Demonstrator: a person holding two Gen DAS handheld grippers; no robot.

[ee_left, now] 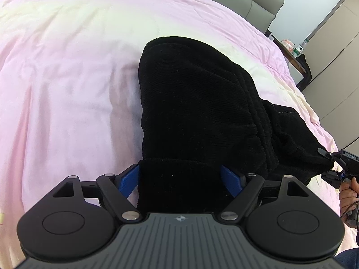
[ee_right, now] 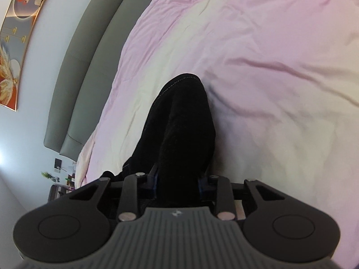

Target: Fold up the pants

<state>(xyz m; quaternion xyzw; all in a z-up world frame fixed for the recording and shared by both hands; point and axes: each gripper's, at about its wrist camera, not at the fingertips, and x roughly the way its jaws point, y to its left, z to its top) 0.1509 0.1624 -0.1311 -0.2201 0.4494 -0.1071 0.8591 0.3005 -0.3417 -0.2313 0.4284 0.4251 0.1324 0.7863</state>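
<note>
**Two grippers at the near edge of the pants, ready for a fold**

Two corners of the black pants [ee_left: 197, 103] are in work. The pants lie bunched on the pink bed cover [ee_left: 67, 78]. The left gripper [ee_left: 181, 180] has its blue fingers [ee_left: 128, 180] spread wide around the near hem; whether they press the cloth, I cannot tell. The right gripper [ee_right: 178, 182] is closed on a narrow fold of cloth at the right end. The step seems to be the taking of the near edge. Next, the left fingers probably need to close, then both hands lift the edge and carry it to the far side.
</note>
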